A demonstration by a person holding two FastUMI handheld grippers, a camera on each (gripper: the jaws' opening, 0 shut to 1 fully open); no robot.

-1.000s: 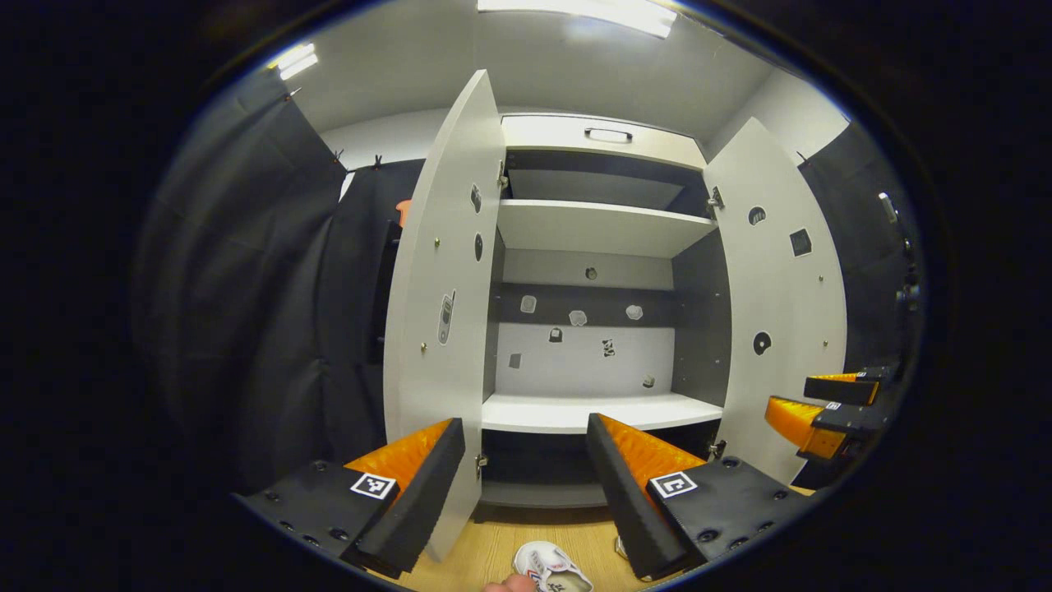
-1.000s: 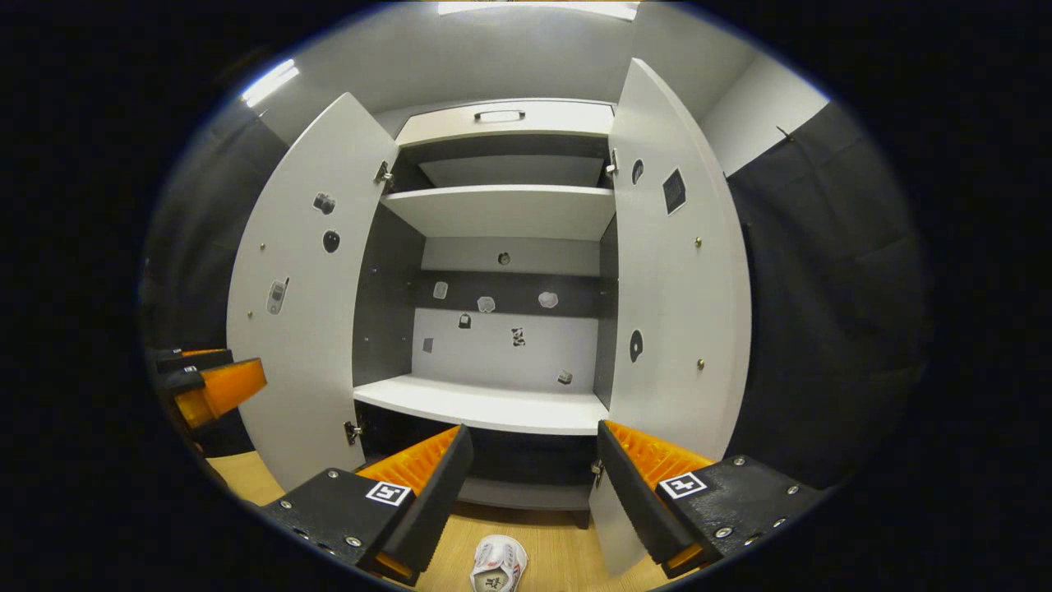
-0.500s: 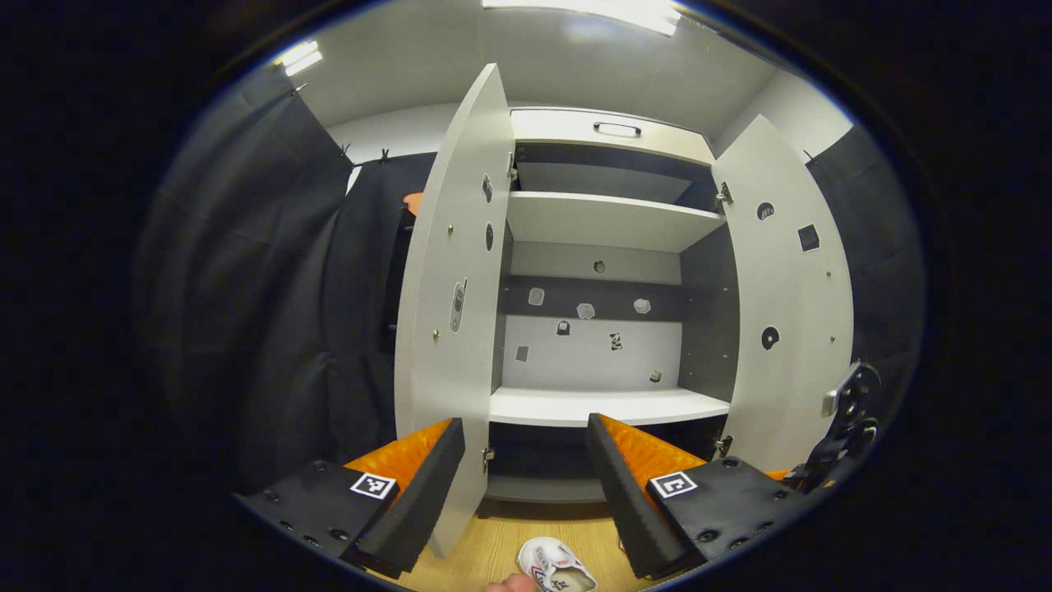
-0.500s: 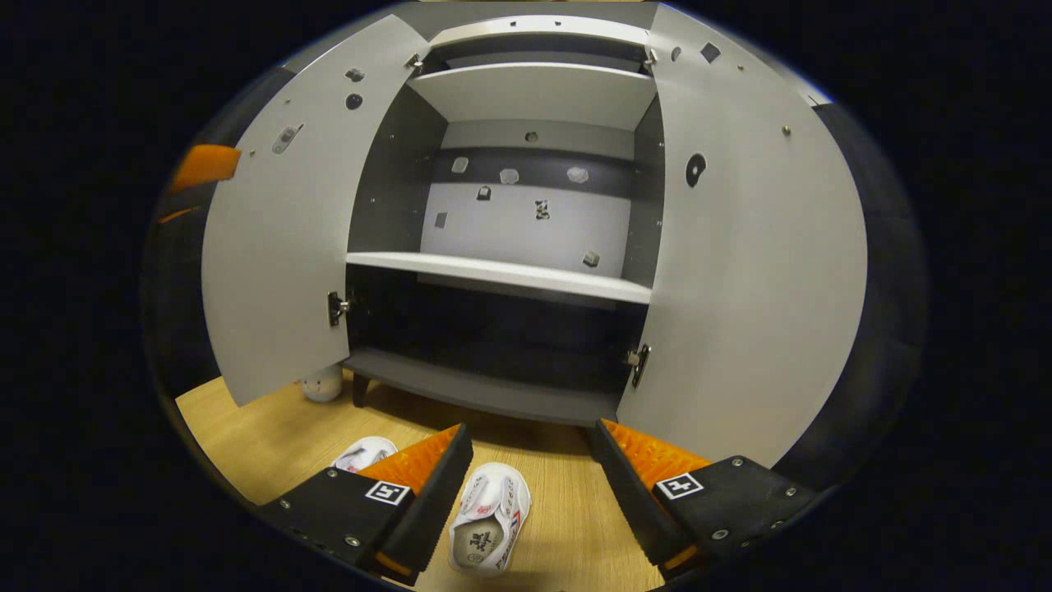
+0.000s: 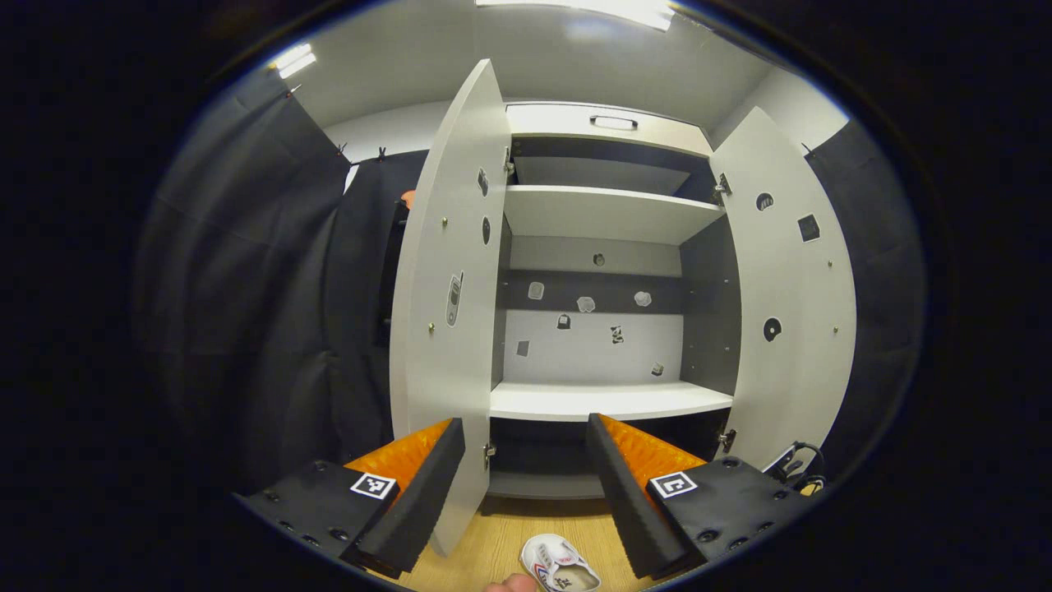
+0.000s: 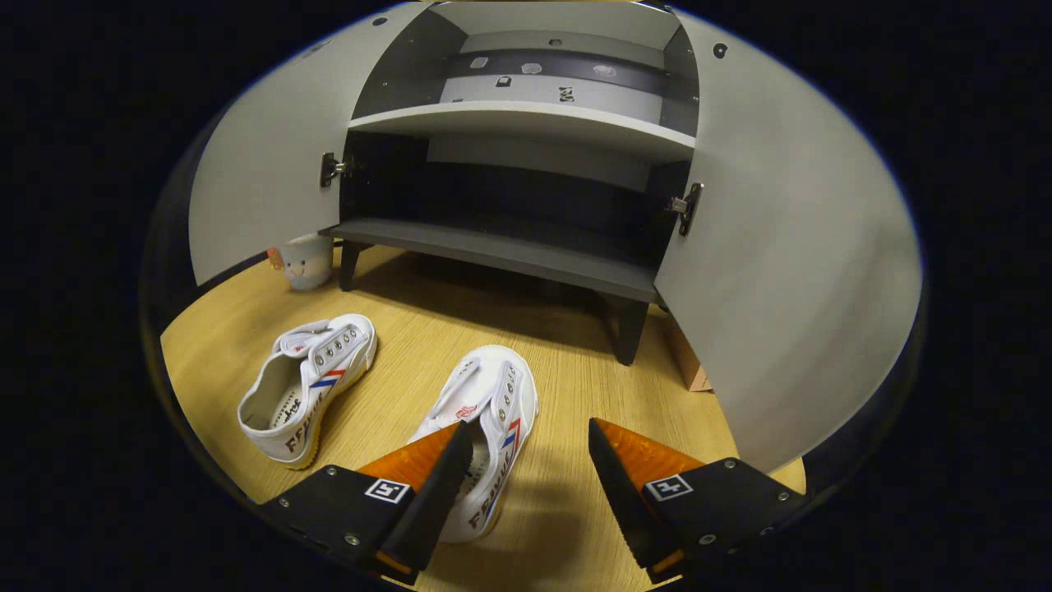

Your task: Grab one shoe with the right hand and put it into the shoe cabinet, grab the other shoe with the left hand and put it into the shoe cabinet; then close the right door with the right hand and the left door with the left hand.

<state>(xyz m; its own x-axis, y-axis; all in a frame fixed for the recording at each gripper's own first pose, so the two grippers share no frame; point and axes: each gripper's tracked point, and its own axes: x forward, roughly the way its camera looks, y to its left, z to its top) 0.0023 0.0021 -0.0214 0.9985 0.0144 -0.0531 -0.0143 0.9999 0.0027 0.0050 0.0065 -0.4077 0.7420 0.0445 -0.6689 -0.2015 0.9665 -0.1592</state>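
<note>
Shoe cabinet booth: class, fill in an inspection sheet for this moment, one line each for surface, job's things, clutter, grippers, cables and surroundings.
Surface: light wooden floor, with shadow under the cabinet.
Job's things: two white shoes lie on the floor in front of the cabinet, the left shoe and the right shoe; shoe cabinet stands with left door and right door open, and no shoes on the shelves that show.
Clutter: small white mug by the cabinet's leg; a brownish object behind the right door, too hidden to name.
Grippers: right gripper open, low over the right shoe; left gripper open, facing the shelves.
Cables: black cable at the left gripper view's edge.
Surroundings: black cloth wall, white ceiling lights.
</note>
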